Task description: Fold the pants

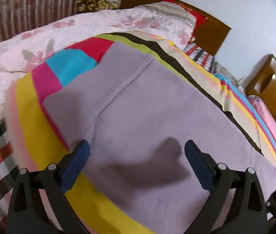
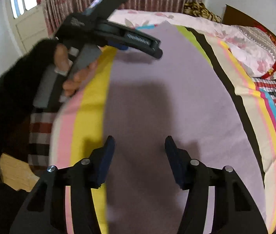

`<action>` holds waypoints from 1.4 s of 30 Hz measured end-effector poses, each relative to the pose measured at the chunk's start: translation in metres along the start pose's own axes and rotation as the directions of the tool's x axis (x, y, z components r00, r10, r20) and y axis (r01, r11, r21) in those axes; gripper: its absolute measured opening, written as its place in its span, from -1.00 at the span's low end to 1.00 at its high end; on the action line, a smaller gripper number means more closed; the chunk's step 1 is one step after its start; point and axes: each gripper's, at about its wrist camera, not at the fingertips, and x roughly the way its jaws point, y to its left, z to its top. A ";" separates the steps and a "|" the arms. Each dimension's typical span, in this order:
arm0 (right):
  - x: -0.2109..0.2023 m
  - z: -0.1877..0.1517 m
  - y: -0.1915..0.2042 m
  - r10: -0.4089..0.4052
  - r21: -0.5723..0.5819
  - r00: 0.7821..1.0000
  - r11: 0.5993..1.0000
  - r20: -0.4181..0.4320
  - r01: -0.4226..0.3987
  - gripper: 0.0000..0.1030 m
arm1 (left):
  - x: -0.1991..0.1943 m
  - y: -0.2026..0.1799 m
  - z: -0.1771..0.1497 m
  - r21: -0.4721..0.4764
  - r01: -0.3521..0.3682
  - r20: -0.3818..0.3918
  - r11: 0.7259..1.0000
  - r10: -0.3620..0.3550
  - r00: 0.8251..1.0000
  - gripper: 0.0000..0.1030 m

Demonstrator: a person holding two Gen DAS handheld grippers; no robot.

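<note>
The lilac pants (image 1: 147, 107) are spread flat on a striped sheet (image 1: 26, 120) and fill the centre of both views, with the waistband seam seen running from centre toward upper right in the left wrist view. The left gripper (image 1: 136, 156) is held spread above the fabric at lower centre, nothing being pinched. The right gripper (image 2: 140, 156) is likewise held apart over the pants, while a pink quilt (image 1: 20, 54) is seen at upper left
</note>
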 end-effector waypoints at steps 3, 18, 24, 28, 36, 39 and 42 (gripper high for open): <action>-0.013 0.000 0.010 0.083 -0.009 0.995 0.997 0.058 -0.083 0.07 | -0.041 -0.004 -0.013 -0.034 0.056 0.066 0.998 -0.054 0.996 0.90; 0.027 0.009 -0.002 0.169 0.059 0.986 0.984 0.015 -0.169 -0.70 | -0.069 0.008 -0.056 -0.082 0.106 0.083 0.991 -0.099 0.992 0.88; 0.027 0.012 0.021 0.042 -0.073 0.999 0.996 -0.004 -0.042 -0.66 | -0.060 -0.001 -0.058 -0.056 0.106 0.074 0.993 -0.102 0.992 0.88; 0.029 0.013 0.034 -0.033 -0.161 0.999 0.987 -0.018 0.029 -0.66 | -0.057 -0.002 -0.058 -0.026 0.060 0.073 0.998 -0.058 0.996 0.88; 0.024 0.011 0.027 -0.005 -0.117 1.000 0.993 0.017 0.007 -0.90 | -0.057 0.001 -0.058 -0.022 0.020 0.077 1.000 -0.019 0.997 0.89; 0.014 0.015 0.022 0.052 -0.073 0.998 0.996 0.042 -0.049 -0.90 | -0.057 0.003 -0.059 -0.026 0.012 0.076 1.000 -0.010 0.997 0.89; 0.015 0.015 0.018 0.081 -0.054 0.996 0.995 0.040 -0.079 -0.90 | -0.056 0.004 -0.058 -0.026 0.006 0.075 1.000 -0.004 0.997 0.89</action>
